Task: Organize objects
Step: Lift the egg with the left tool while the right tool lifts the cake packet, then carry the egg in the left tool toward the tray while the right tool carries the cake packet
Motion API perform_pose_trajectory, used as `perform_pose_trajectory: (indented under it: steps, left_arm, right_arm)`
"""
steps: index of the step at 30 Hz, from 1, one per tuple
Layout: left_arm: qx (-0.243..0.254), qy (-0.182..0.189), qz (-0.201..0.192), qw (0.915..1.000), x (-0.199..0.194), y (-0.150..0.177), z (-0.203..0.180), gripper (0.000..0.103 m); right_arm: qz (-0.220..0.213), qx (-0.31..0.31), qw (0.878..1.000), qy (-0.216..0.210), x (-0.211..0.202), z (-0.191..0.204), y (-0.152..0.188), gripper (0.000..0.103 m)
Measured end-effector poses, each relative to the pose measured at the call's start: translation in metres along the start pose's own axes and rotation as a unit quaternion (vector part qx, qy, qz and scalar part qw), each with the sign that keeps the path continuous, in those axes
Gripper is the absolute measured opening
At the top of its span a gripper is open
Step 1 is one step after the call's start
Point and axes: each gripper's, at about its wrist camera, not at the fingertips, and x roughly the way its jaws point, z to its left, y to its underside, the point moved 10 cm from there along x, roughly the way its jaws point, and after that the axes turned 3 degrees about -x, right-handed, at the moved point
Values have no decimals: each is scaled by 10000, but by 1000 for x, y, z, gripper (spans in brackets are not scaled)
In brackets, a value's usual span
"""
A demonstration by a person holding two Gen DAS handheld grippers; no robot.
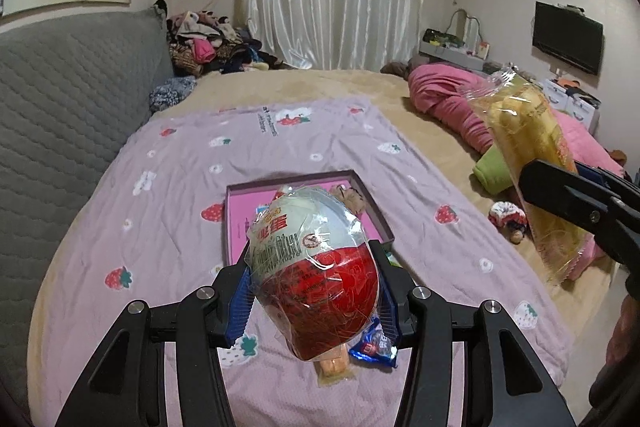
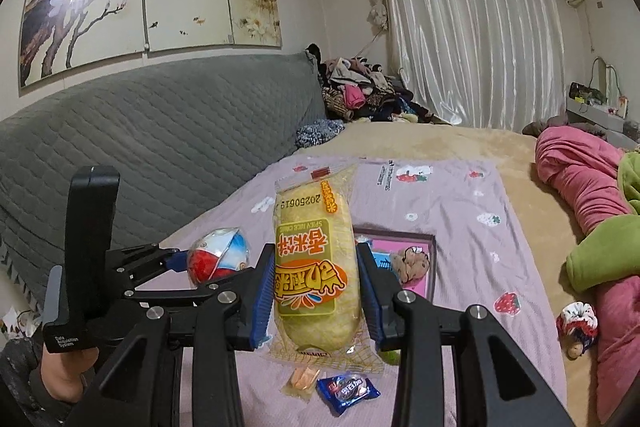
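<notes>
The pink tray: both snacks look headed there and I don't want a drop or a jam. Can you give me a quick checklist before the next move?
1. Left gripper shut on the egg-shaped snack: ok, blue pads press both sides.
2. Right gripper shut on the rice cracker pack: ok, held upright between the pads.
3. Both packs lifted off the strawberry sheet: ok.
4. Free room in the pink tray: cannot tell, a brown plush item lies in it and the packs hide the rest.
5. Loose blue candy and orange candy still on the sheet: not ok, not yet sorted.
</notes>
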Motion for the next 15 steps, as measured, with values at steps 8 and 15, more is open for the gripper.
perform_pose_trajectory:
  steps: [8,15]
  left_arm:
    - [83,-37,-73,9999,3,-23,2,53]
    - [86,-34,-144,9999,5,-41,4,53]
  right_arm:
    - [-76,38,10000,-14,5,-5,-16,39]
    - [-109,38,9999,-50,15,-9,-29,39]
